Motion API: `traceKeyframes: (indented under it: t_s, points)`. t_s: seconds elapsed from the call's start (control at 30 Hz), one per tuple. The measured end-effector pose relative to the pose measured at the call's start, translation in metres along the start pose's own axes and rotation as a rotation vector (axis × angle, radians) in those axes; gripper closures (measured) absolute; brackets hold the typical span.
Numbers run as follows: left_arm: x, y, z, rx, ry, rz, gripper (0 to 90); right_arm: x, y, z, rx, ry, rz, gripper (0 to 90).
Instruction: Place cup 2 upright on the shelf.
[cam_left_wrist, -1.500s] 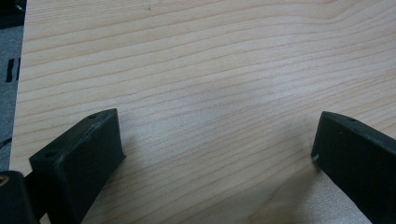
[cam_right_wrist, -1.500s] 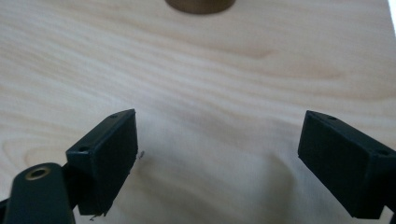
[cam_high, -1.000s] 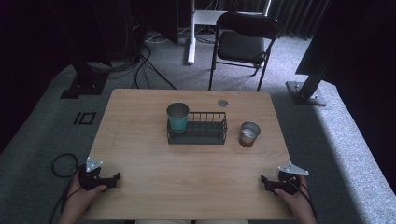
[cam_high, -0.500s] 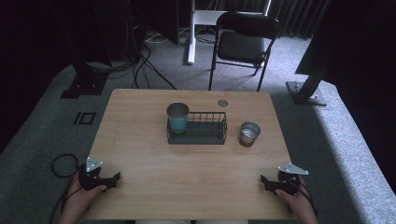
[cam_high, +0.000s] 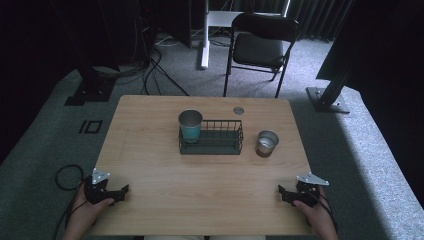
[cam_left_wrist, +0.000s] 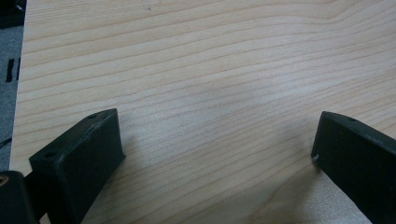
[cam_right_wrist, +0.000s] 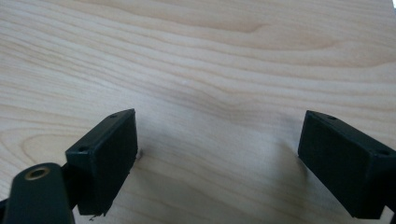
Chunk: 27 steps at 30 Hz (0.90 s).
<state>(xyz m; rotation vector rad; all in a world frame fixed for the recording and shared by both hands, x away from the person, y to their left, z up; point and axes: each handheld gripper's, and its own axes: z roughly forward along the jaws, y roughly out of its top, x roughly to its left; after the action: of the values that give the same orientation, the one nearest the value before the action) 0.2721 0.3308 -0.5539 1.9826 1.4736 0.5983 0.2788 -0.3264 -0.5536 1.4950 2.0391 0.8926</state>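
The 2 metal cups look like the work in hand. The silver cup (cam_high: 267, 143) stands on the bare table (cam_high: 150, 130), far ahead of the right gripper (cam_high: 287, 194) and slightly to its inner side. The teal-sided cup (cam_high: 190, 126) stands upright in the left end of the black wire basket (cam_high: 220, 145), well ahead of the left gripper (cam_high: 120, 192) and off to its right.

Both cups are probably light, stiff and rather slick thin steel, so a pinch across the rim or wall, 1 finger inside and 1 outside, should hold best.

No label or writing can be read on anything.

Both grippers rest at the table's near corners, fingers (cam_left_wrist: 79, 156) of the left and fingers (cam_right_wrist: 105, 154) of the right spread wide over bare wood, gripping nothing.
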Motion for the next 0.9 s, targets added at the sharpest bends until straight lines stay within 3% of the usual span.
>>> traceKeyframes:
  t_s: [0.9]
  points:
    - [0.0, 0.0, 0.0, 0.0, 0.0, 0.0, 2.5, 0.007, 0.034, 0.027, -0.046, -0.001, -0.016, 11.8]
